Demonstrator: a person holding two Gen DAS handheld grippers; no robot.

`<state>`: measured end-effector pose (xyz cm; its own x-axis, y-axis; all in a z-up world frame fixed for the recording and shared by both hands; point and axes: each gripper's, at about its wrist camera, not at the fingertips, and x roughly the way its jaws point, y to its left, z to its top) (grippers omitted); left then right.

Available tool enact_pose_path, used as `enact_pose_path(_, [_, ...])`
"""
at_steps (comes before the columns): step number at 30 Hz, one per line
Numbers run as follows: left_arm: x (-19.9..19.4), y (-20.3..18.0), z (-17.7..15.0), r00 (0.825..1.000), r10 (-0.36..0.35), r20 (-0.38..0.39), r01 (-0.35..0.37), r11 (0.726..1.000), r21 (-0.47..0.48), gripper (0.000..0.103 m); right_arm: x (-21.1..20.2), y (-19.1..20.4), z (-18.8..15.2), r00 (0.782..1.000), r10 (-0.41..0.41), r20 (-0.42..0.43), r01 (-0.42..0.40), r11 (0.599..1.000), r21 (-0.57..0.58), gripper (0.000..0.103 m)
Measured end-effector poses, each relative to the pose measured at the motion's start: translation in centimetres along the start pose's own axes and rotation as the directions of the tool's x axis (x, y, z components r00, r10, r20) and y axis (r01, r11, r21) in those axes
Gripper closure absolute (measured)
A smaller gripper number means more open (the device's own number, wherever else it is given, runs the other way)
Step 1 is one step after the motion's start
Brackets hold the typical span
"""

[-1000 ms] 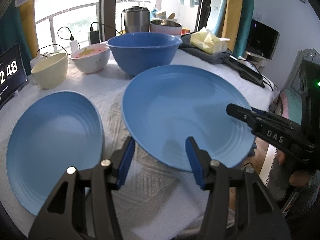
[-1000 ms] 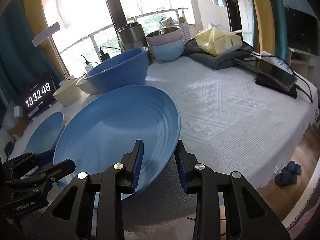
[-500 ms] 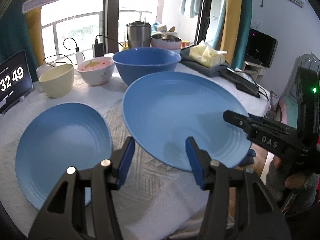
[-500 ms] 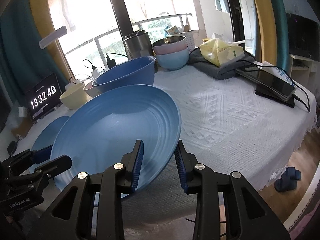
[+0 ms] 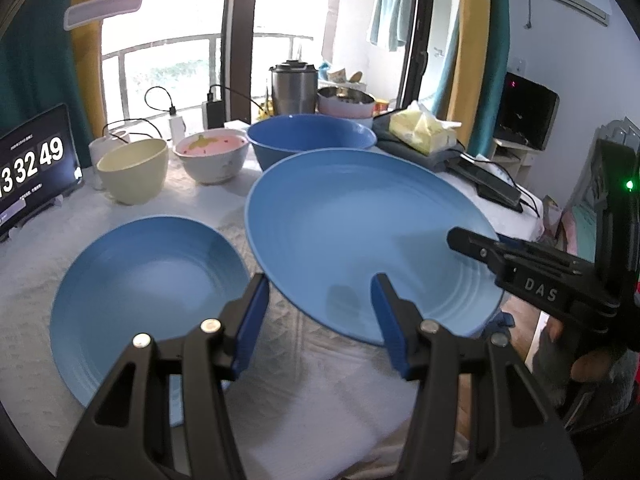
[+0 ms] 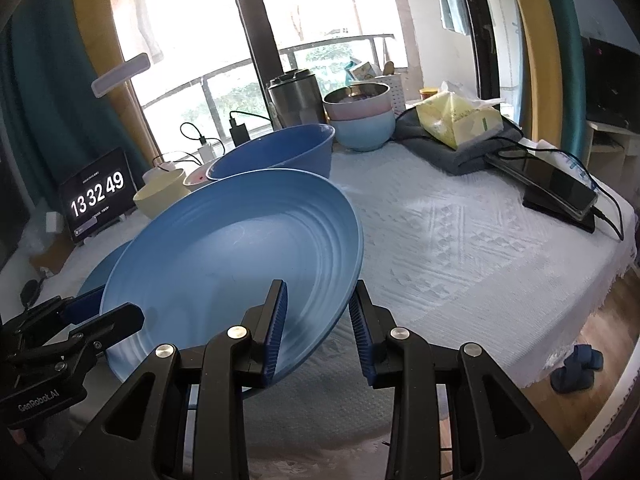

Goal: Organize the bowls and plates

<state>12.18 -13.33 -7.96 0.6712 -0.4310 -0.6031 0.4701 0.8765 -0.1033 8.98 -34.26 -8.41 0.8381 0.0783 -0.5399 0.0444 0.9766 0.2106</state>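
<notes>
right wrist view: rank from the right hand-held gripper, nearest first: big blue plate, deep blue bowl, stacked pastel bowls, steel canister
From the right hand-held gripper:
1. Big blue plate: rim between its fingers, tilted, lifted off the cloth.
2. Deep blue bowl: behind the plate, mid-table.
3. Stacked pastel bowls: far side, right of the blue bowl.
4. Steel canister: by the window; nearly level with the stacked bowls, too close to call.

I have both grippers angled downward. The left gripper (image 5: 319, 284) has its jaws partly spread and clamped across the near rim of the large blue plate (image 5: 352, 220), one finger over the inside and the other outside the edge. The right gripper (image 6: 318, 288) grips the same plate more narrowly at the opposite rim. From the left wrist camera it reaches in from 3 o'clock, with the right hand (image 5: 580, 360) wrapped around its handle at 4 o'clock. From the right wrist camera, the left gripper sits at 8 o'clock.
</notes>
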Motion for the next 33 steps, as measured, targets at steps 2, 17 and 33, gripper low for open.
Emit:
enact_pose_path(2, [-0.2, 0.3, 0.0, 1.000, 0.002, 0.007, -0.002, 1.000, -0.005, 0.049, 0.0, 0.3, 0.2, 1.000, 0.003, 0.002, -0.003, 1.000, -0.005, 0.069])
enact_pose_path(17, [-1.5, 2.8, -0.1, 0.999, 0.024, 0.043, -0.022, 0.998, -0.057, 0.049, 0.4, 3.1, 1.0, 1.000, 0.023, 0.003, -0.023, 0.999, -0.045, 0.069])
enact_pose_path(33, [-2.5, 5.9, -0.5, 0.996, 0.063, 0.064, -0.055, 0.991, -0.121, 0.049, 1.8, 6.4, 1.4, 0.998, 0.050, -0.022, -0.052, 0.994, -0.094, 0.068])
